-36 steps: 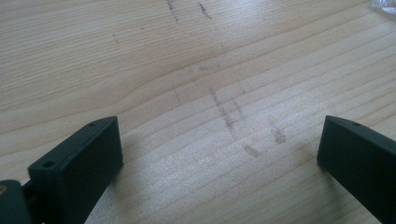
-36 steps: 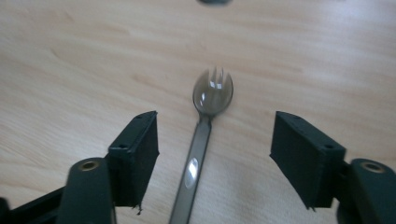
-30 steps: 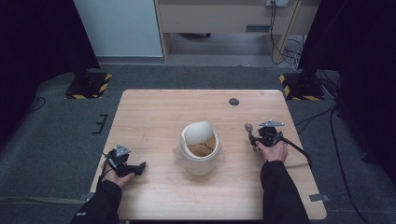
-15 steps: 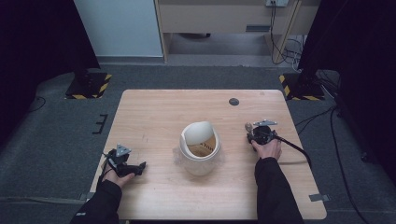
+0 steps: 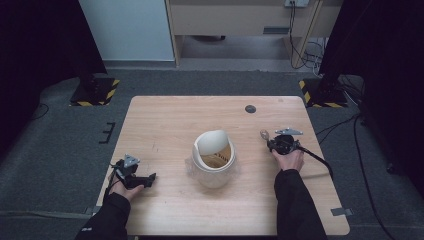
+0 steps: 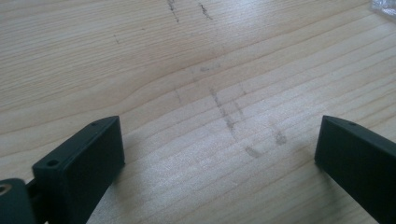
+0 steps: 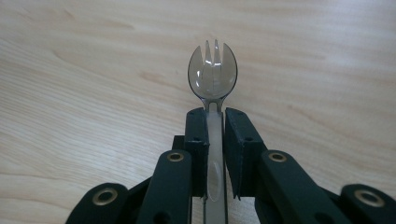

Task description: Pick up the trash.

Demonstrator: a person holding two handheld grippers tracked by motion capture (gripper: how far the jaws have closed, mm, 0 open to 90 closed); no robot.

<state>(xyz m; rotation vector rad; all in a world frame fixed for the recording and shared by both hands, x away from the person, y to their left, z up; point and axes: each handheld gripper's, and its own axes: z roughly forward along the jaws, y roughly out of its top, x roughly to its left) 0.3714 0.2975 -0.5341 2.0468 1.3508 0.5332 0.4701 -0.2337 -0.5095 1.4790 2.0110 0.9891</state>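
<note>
I have the clear smoky plastic spork (image 7: 212, 77) clamped by its handle between the closed jaws of my right gripper (image 7: 214, 121), its tined bowl sticking out just past the tips above the light wooden table (image 5: 165, 125). From the high view, the spork (image 5: 264, 134) sits right of the white bucket-shaped container (image 5: 214, 159), apart from it. My left gripper (image 6: 219, 144) rests near the table's left front edge, jaws spread wide with only bare wood between them.
</note>
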